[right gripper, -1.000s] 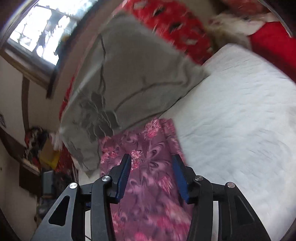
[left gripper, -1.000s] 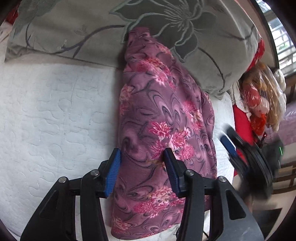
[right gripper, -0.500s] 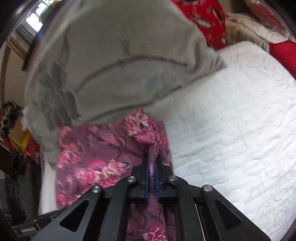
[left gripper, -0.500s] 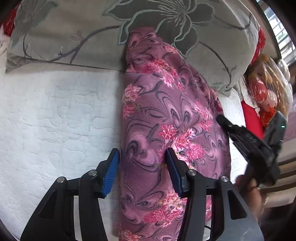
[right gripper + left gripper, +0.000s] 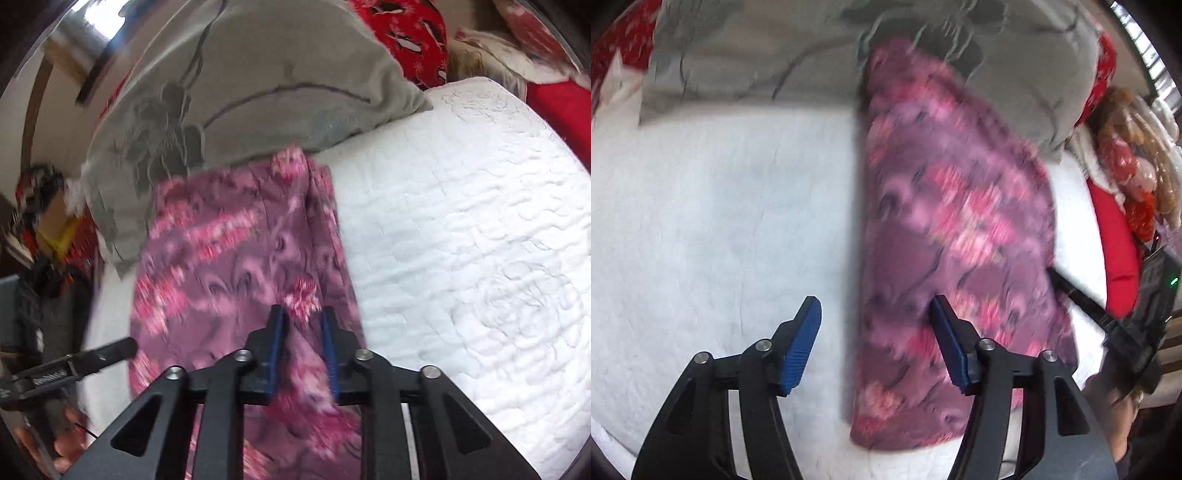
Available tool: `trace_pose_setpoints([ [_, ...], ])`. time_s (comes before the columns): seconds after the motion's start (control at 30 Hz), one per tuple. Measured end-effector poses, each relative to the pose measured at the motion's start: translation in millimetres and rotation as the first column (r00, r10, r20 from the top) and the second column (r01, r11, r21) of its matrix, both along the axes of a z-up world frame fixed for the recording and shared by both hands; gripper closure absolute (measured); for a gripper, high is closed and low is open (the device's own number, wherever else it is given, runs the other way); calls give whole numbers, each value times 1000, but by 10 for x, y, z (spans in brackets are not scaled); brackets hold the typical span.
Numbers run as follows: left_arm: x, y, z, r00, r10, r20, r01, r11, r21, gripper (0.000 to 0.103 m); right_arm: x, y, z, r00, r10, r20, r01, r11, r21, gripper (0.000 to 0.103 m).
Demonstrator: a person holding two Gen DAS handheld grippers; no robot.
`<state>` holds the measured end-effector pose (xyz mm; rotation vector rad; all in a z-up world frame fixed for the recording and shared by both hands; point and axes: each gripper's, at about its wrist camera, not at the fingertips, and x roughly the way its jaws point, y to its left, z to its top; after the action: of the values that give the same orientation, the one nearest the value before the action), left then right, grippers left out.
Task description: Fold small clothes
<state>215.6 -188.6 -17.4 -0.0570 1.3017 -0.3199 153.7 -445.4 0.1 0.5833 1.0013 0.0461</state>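
A purple garment with pink flowers (image 5: 953,236) lies folded lengthwise on the white quilted bed (image 5: 713,206), its far end against a grey pillow. My left gripper (image 5: 875,317) is open and straddles the garment's left edge near its near end. In the right wrist view the garment (image 5: 236,251) fills the middle. My right gripper (image 5: 302,325) stands partly open with a ridge of the cloth between its pads. The other gripper's black finger (image 5: 110,350) shows at the garment's left edge. Both views are blurred.
A grey pillow with a flower pattern (image 5: 798,55) lies across the head of the bed (image 5: 480,236). Red cushions and a doll (image 5: 1134,173) sit at the right side. Red patterned fabric (image 5: 406,33) lies behind the pillow.
My right gripper was shut on the garment's edge half a second ago and has now opened partway and pulled back. My left gripper has shifted left, off the garment's middle.
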Motion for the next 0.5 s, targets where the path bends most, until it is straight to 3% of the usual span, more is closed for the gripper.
trace_pose_setpoints([
  [0.13,-135,215,-1,997,35,-68,-43,993,-108,43,-267,-220,115,996,-79,53,69,983,168,78],
  [0.23,-254,277,-93,993,47,-111,-61,990,-126,43,-503,-238,58,998,-68,16,64,982,177,57],
  [0.27,-279,277,-161,989,51,-141,-70,989,-131,43,-562,-197,3,998,-56,-11,57,985,164,56],
  [0.33,-346,261,-233,982,64,-175,-88,987,-133,43,-662,-126,-71,999,-22,-50,29,989,148,66],
  [0.37,-382,251,-251,981,70,-182,-95,987,-131,43,-711,-87,-40,999,-8,-33,13,989,148,92],
  [0.43,-415,249,-276,980,74,-184,-99,986,-131,43,-859,-86,141,997,-33,75,17,979,201,96],
  [0.5,-451,319,-255,982,73,-176,-97,987,-128,43,-955,-118,194,988,-87,130,52,966,255,98],
])
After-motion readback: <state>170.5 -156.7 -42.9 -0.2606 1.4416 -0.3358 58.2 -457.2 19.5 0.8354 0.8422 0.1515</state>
